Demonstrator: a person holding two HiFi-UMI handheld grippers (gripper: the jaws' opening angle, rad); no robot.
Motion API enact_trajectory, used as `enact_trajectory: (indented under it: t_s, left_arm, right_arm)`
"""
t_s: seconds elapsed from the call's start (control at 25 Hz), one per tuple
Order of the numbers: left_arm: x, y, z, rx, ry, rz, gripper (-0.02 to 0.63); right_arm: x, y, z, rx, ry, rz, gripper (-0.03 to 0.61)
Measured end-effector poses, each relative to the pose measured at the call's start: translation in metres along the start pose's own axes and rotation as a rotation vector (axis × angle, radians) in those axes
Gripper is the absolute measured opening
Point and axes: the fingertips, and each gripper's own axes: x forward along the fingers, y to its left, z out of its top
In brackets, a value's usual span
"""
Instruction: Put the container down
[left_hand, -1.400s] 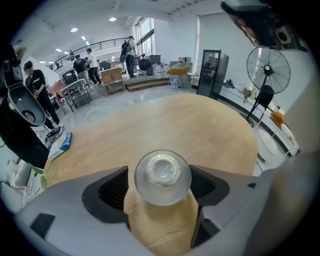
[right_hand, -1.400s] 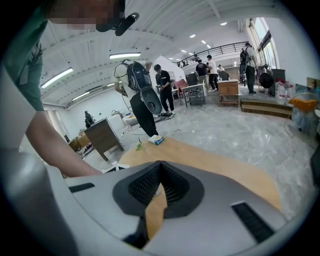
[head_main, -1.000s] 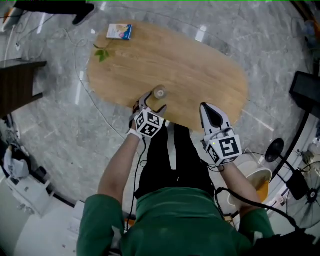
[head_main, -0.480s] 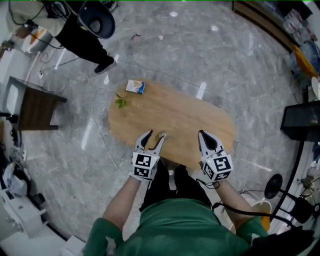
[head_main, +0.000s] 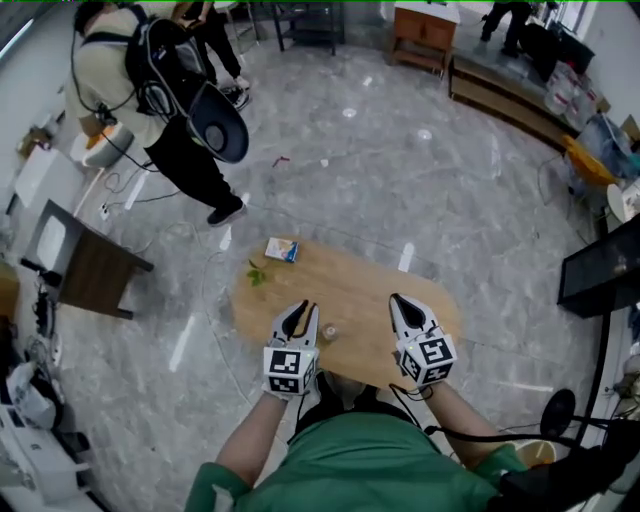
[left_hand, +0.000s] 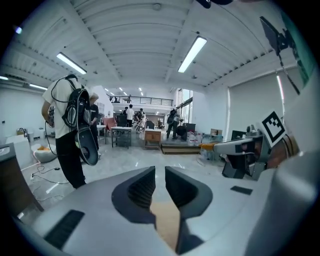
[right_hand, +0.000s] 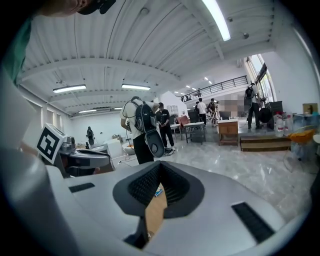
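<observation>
- left gripper (head_main: 303, 312): jaws have just been closing and are now pretty much together, only a thin slit left between the pads. Nothing in there. In its own view (left_hand: 160, 172) you see a strip of wood through the slit, and the jaws point out across the room.
- right gripper (head_main: 398, 306): closed up as well, with the pads meeting at the tips (right_hand: 159, 167) and nothing pinched. A sliver of tabletop shows under the jaws.
- container (head_main: 327, 331): a small jar standing on the table (head_main: 360, 290), close to the near edge. From the head view it sits between the two grippers, nearer the left one, just off that jaw's right side. Neither gripper is touching it.
- The table is a wooden oval, and both grippers hang over its near rim, right in front of the person holding them.
- At the far-left end there's a small box (head_main: 282, 249) right by the rim, with a green leaf (head_main: 257, 273) near it on the left edge. Both are well apart from the container, with open wood between.
- There's lots of shiny grey floor (head_main: 400, 180) all round the table.
- A person (head_main: 150, 90) with a backpack stands far off at the upper left.
- A dark side table (head_main: 90, 275) sits off to the left, well clear of the oval.
</observation>
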Motion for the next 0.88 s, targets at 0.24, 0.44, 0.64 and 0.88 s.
enact_trajectory:
  t_s: [0.24, 0.44, 0.64, 0.88]
  left_arm:
    - [-0.013, -0.001, 0.056, 0.031, -0.091, 0.007, 0.072]
    - [-0.02, -0.01, 0.083, 0.055, -0.151, -0.009, 0.072]
    - [-0.021, -0.018, 0.104, 0.073, -0.19, -0.028, 0.072]
    - [-0.023, -0.023, 0.114, 0.081, -0.207, -0.037, 0.072]
  right_arm:
    - [-0.012, 0.011, 0.045, -0.021, -0.075, 0.001, 0.021]
    - [-0.022, 0.015, 0.064, -0.04, -0.133, -0.008, 0.021]
    - [-0.025, 0.02, 0.078, -0.057, -0.163, -0.008, 0.021]
    - [-0.032, 0.019, 0.094, -0.08, -0.187, -0.014, 0.023]
